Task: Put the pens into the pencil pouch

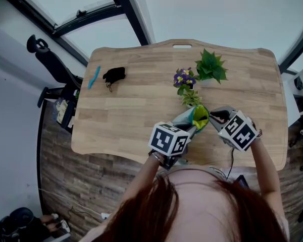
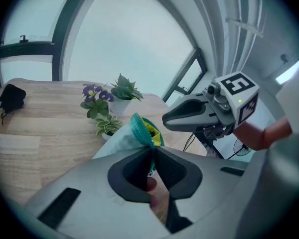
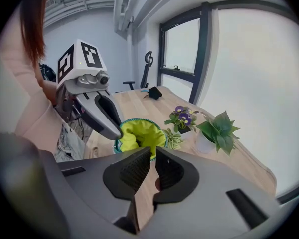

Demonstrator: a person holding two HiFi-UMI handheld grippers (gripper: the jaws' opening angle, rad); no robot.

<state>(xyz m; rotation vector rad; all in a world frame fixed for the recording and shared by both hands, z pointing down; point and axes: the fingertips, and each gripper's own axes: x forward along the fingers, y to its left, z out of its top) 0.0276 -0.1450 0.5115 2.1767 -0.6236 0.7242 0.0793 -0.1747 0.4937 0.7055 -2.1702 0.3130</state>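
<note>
Clamping pencil pouch [image 1: 198,117] rim — left gripper [image 2: 152,152], right gripper [image 3: 153,154] jaws together, empty.

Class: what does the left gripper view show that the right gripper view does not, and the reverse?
Only the left gripper view: the right gripper with its marker cube. Only the right gripper view: the left gripper with its cube, an office chair. Both: the pouch, three potted plants, a black object on the table.

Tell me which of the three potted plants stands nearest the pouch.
The small variegated plant, beside the pouch; the purple-flowered plant and the spiky plant stand farther off.
</note>
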